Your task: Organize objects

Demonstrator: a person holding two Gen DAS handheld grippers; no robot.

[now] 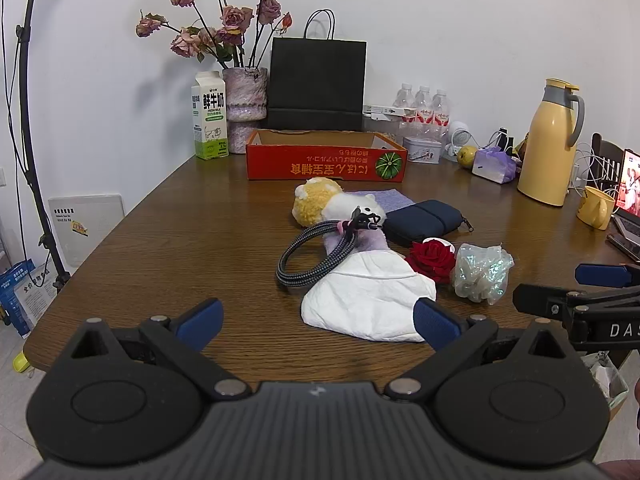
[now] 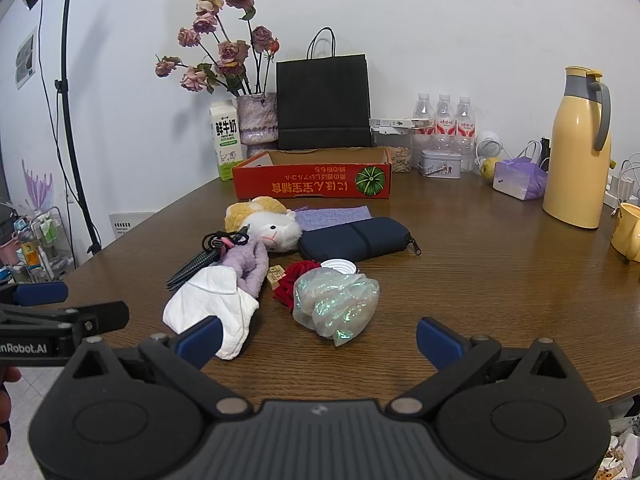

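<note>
A loose pile lies mid-table: a yellow-and-white plush toy, a coiled braided cable, a crumpled white cloth, a red fabric rose, a shiny plastic wad and a dark blue pouch. Behind them stands a red cardboard tray, nothing visible inside it. My left gripper hovers open just before the white cloth. My right gripper hovers open in front of the plastic wad. Neither holds anything.
Along the wall stand a milk carton, a vase of dried roses, a black paper bag, water bottles and a small tin. A yellow thermos, yellow mug and laptop crowd the right. A light stand rises at left.
</note>
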